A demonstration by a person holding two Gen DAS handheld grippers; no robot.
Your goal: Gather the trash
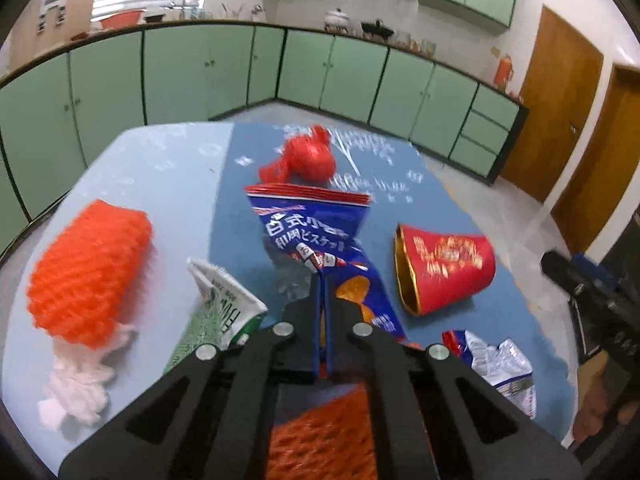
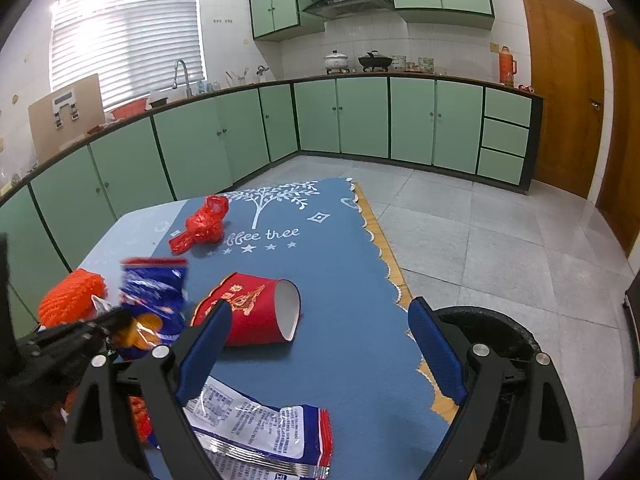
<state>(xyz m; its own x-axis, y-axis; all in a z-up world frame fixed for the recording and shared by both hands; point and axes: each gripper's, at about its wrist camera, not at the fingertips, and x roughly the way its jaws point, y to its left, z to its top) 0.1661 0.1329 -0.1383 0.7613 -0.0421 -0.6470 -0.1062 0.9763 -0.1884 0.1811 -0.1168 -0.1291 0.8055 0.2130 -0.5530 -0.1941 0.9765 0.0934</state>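
My left gripper (image 1: pixel 323 280) is shut on a blue snack bag (image 1: pixel 316 228) and holds it above the table; the bag also shows in the right wrist view (image 2: pixel 154 292). My right gripper (image 2: pixel 320 320) is open and empty above the blue mat (image 2: pixel 344 280). A red paper cup (image 2: pixel 256 312) lies on its side just left of its left finger; it also shows in the left wrist view (image 1: pixel 444 268). A silver and blue wrapper (image 2: pixel 264 432) lies flat below the right gripper. A crumpled red wrapper (image 2: pixel 200 224) lies farther back.
An orange foam net (image 1: pixel 88 272) with white tissue (image 1: pixel 76 388) lies at the left, beside a green and white carton (image 1: pixel 224 308). Another orange net (image 1: pixel 324 440) is under the left gripper. A black bin (image 2: pixel 500 336) stands off the table's right edge. Green cabinets line the walls.
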